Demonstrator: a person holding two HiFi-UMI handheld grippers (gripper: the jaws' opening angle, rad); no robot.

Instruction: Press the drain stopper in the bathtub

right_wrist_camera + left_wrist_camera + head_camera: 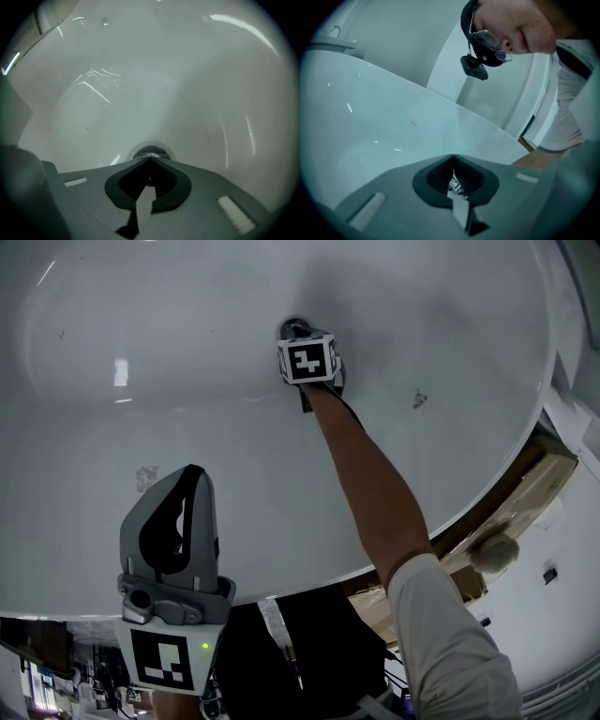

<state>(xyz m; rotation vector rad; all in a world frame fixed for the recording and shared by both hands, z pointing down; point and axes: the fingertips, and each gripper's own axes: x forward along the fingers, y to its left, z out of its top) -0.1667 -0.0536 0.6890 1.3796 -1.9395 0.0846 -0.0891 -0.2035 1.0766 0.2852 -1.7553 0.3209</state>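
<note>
Pointing down into the bathtub (141, 427), the right gripper (150, 160) is being held with jaws closed on nothing, the drain stopper (151, 152) lying directly ahead, just beyond their tips, on the tub floor. The left gripper (191, 474), likewise closed, is being held well apart.

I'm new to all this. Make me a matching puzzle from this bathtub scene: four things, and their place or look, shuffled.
1. left gripper
2. right gripper
3. drain stopper
4. bathtub

A. white and glossy
B. jaws shut, reaching deep into the tub
C. round, metallic, at the tub's bottom
D. jaws shut, back near the tub's edge

Pairs: 1-D, 2-B, 3-C, 4-A.
</note>
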